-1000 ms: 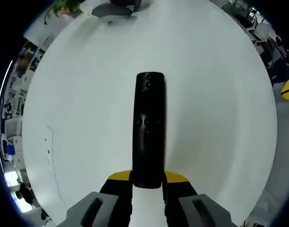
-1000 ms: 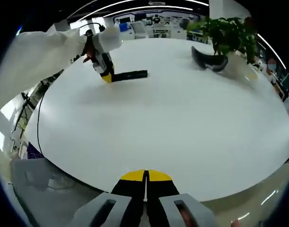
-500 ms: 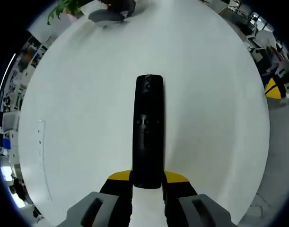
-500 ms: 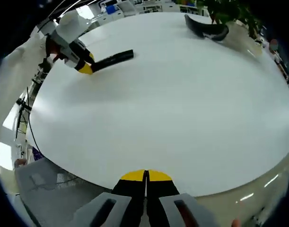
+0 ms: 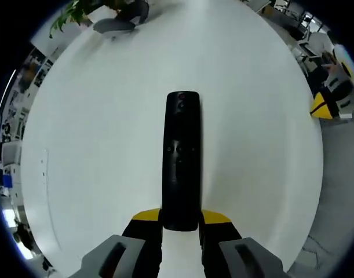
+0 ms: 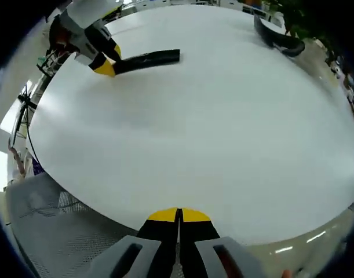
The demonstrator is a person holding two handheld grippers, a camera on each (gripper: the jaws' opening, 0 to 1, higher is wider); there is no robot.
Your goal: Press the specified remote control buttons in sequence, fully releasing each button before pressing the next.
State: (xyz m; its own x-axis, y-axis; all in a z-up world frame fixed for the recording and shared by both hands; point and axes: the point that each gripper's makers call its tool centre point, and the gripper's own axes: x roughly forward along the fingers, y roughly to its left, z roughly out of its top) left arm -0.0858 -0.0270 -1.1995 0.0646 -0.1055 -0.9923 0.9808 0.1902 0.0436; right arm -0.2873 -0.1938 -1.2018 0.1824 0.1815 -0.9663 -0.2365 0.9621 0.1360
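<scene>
White round table (image 5: 95, 133) takes up most of both views, office clutter blurred past its edge. Left gripper (image 5: 181, 223) grips the black remote control (image 5: 181, 159) by its near end, jaws closed against its two sides, yellow tips showing on either side of it. Remote points straight away along the jaws, button face up, small red button near the far end, cluster of buttons mid-body. Cannot tell whether the remote rests on the table or is held just above it.

Right gripper (image 6: 178, 223) sits low over the near table edge (image 6: 252, 174), jaws fully closed, yellow tips touching, nothing between them. From the right gripper view the left gripper (image 6: 107, 65) is at upper left, held by a white-sleeved arm (image 6: 87, 11), with the remote (image 6: 148, 59) sticking out to the right over the tabletop, well apart from the right gripper.

Dark curved object (image 6: 278, 39) lies at the far table edge beside a green plant (image 6: 301, 14); same object (image 5: 121, 20) and plant (image 5: 78, 8) at top left of the left gripper view. Grey mesh chair (image 6: 55, 231) sits below the table edge.
</scene>
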